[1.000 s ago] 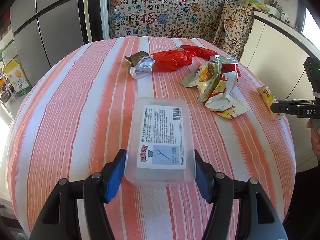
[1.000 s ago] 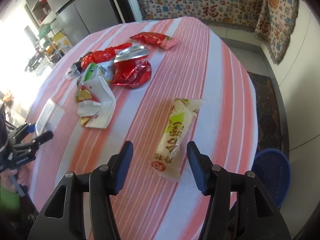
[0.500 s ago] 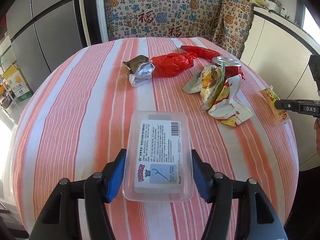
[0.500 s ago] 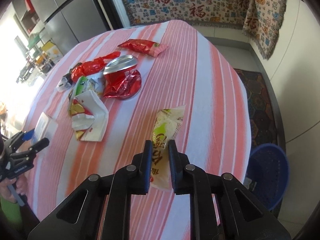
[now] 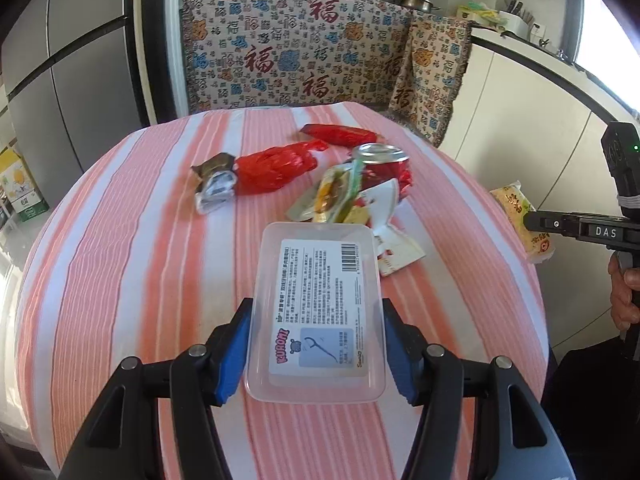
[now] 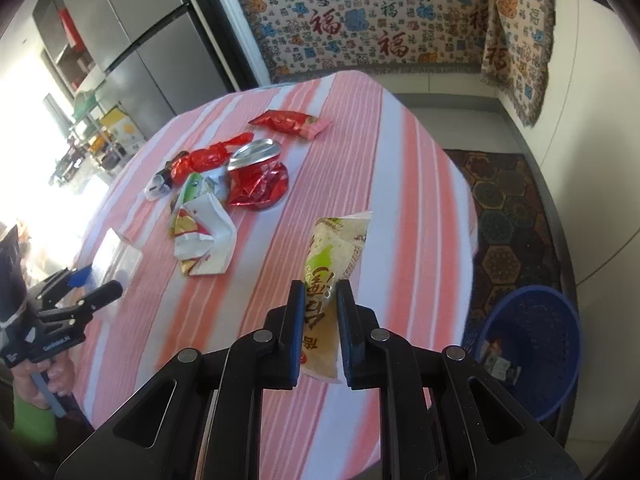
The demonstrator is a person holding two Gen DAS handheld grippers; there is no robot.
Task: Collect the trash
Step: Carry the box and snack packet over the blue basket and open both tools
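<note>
We see the clear plastic box (image 5: 316, 316) with a printed label held between the blue fingers (image 5: 234, 354) of the left gripper (image 5: 316, 344), both pads pressed to its long sides, over the near part of the striped surface (image 5: 120, 260). The right gripper (image 6: 318, 332) has its dark fingers (image 6: 294, 336) drawn narrow on the lower end of a pale yellow snack packet (image 6: 336, 256), whose upper end points away over the cloth near the surface's right edge. In the left wrist view that same packet shows at the far right, pinched by a black gripper tip, with a hand (image 5: 624, 296) on the handle below it.

Further out, towards the middle of the surface, lies the rest of the trash: a white and yellow torn wrapper (image 6: 204, 240), a crushed red can (image 6: 256, 180) just beside it, a crumpled red bag (image 5: 276, 168) touching a small silver and brown wrapper (image 5: 214, 182), and a long red packet (image 6: 290, 122) a little beyond them.

On the floor to the right of the surface stands a blue basket (image 6: 532, 344) with a few items already in it, beside a dark patterned rug (image 6: 508, 208). A patterned fabric cover (image 5: 296, 48) and a grey fridge (image 6: 132, 40) stand behind.
</note>
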